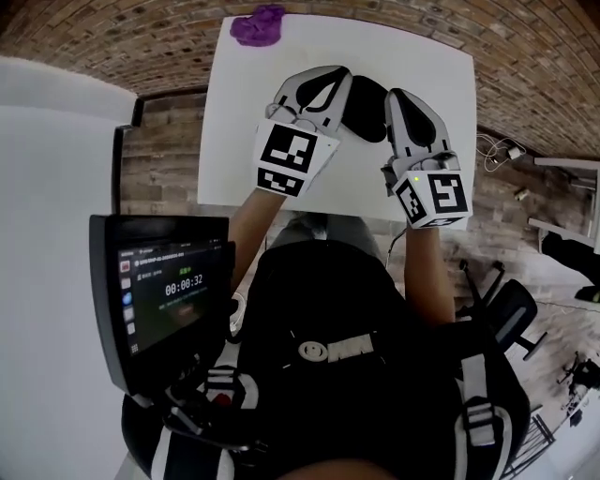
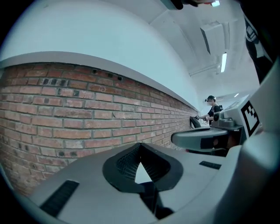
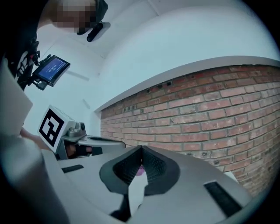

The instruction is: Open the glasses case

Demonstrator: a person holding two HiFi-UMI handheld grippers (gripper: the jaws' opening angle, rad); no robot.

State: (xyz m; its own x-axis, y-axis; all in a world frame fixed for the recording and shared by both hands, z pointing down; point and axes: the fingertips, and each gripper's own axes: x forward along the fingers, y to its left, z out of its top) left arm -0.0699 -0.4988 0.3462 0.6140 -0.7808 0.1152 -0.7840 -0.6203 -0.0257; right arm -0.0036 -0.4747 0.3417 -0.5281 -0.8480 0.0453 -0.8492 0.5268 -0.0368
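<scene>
Between the left hand-held gripper [image 1: 317,82] and the right hand-held gripper [image 1: 410,101], both closed and empty, the black glasses case [image 1: 366,108] lies on the white worktop [image 1: 422,56]. A purple lump [image 1: 258,25] sits beyond the left one, with a brick wall [image 2: 65,113] ahead.

Your left gripper [image 1: 328,82] and right gripper [image 1: 405,98] are smooth white-grey moulded shells with black ribbed pads [image 2: 127,162]. Each carries a white cube [image 1: 292,155] printed with black square markers. A small green light [image 1: 415,178] shows on the right one. You wear a black chest harness [image 1: 328,375] with grey buckled straps [image 1: 476,412].
</scene>
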